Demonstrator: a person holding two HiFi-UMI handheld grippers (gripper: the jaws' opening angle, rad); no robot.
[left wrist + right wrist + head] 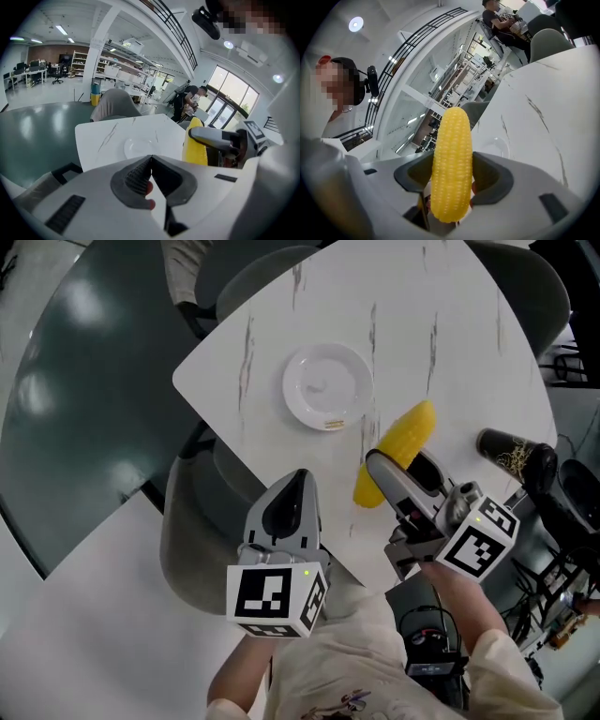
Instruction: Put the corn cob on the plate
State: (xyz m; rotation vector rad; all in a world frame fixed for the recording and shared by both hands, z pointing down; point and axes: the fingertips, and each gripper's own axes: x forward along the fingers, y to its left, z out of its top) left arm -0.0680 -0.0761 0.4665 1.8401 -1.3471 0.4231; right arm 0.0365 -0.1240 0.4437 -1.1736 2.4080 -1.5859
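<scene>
A yellow corn cob (398, 448) is clamped across my right gripper (401, 468), a little above the white marble table (469, 343). In the right gripper view the corn cob (451, 164) stands upright between the dark pads, held tight. The white plate (327, 385) lies bare near the table's middle, up and left of the cob. My left gripper (286, 512) hovers over the table's near edge with its jaws shut and nothing held (151, 161). In the left gripper view the plate (140, 146) is ahead and the cob (195, 146) at right.
A dark bottle-like object (516, 456) lies at the table's right edge. Grey chairs (202, 549) stand under the near-left edge and at the far side. Dark green floor (75, 381) spreads to the left.
</scene>
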